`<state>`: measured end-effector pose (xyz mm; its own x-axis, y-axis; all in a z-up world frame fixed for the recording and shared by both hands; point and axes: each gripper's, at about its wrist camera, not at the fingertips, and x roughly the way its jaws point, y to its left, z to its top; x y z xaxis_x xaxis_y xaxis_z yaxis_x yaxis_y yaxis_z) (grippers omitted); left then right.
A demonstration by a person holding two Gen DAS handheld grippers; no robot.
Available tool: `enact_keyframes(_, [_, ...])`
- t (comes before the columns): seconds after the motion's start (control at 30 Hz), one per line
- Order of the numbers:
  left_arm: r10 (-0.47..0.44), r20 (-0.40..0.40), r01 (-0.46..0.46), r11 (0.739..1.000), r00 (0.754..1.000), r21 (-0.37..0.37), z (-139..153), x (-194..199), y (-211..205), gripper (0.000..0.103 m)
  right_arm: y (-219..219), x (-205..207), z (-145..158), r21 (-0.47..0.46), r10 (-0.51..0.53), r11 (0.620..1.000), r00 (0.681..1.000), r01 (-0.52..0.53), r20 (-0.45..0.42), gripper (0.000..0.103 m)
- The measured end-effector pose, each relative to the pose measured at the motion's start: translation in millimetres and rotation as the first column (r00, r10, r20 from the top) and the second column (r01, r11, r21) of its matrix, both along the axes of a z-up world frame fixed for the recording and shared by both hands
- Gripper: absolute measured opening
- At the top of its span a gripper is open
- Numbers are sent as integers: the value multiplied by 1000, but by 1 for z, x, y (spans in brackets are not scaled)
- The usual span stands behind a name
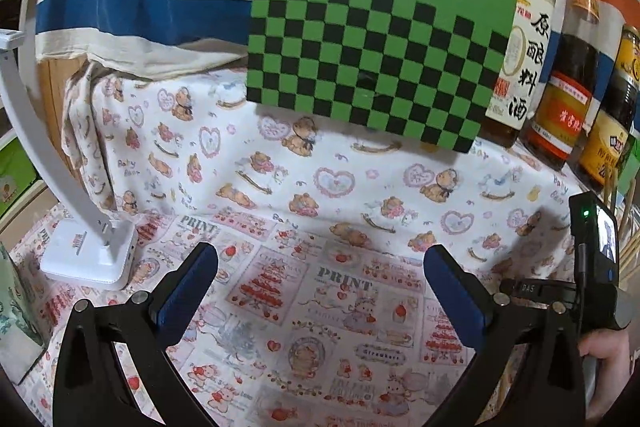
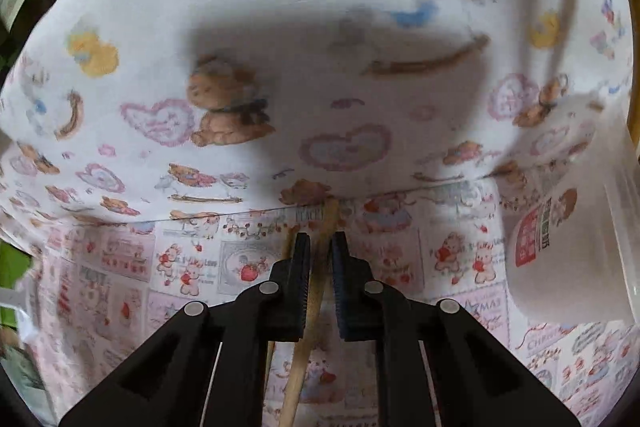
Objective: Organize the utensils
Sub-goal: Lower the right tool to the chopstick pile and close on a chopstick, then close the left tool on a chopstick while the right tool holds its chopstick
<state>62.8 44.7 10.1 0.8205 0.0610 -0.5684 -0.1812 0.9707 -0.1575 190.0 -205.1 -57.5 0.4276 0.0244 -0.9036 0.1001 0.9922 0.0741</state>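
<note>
I count three bottles standing in a row: a clear bottle (image 1: 520, 39), a red-capped dark bottle (image 1: 568, 75) and a yellow-labelled dark bottle (image 1: 616, 111). There is one green checkered board (image 1: 372, 39) and one white desk lamp (image 1: 90, 253). In my right tool (image 2: 320, 247) I see two wooden chopsticks (image 2: 316, 291), with one translucent container (image 2: 576, 227) beside them.

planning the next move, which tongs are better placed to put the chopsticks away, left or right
Right. The right tongs are already closed around the wooden chopsticks, with a white container close on their right. The left tongs hang open and empty over the printed tablecloth.
</note>
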Motion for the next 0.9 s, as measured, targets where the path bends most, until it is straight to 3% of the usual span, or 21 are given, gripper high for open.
enact_keyframes(0.1, [-43, -64, 42, 999, 997, -17, -8, 9, -1, 102, 3, -7, 2, 75, 29, 997, 1000, -30, 12, 8])
enact_keyframes(0.2, [-25, -62, 22, 999, 998, -39, -9, 8, 2, 102, 17, -26, 17, 50, 135, 989, 986, -141, 98, 8])
enact_keyframes(0.33, [-81, -84, 77, 996, 993, -46, -6, 8, -2, 102, 23, -63, 57, 60, 222, 968, 945, -243, 242, 8])
enact_keyframes(0.5, [-177, -135, 183, 982, 975, 34, -11, 8, -28, 102, -2, -118, 109, 104, 196, 958, 877, -266, 439, 8])
enact_keyframes(0.67, [-274, -190, 288, 957, 943, 47, -17, 4, -55, 102, -36, -181, 174, 48, 148, 969, 725, -243, 673, 8])
enact_keyframes(0.8, [-359, -277, 348, 933, 891, -90, -21, 0, -70, 101, -52, -211, 196, -10, 108, 987, 621, -160, 776, 8])
enact_keyframes(0.9, [-416, -275, 414, 908, 866, -70, -22, -8, -93, 95, -64, -234, 200, -56, 85, 996, 532, -70, 843, 8])
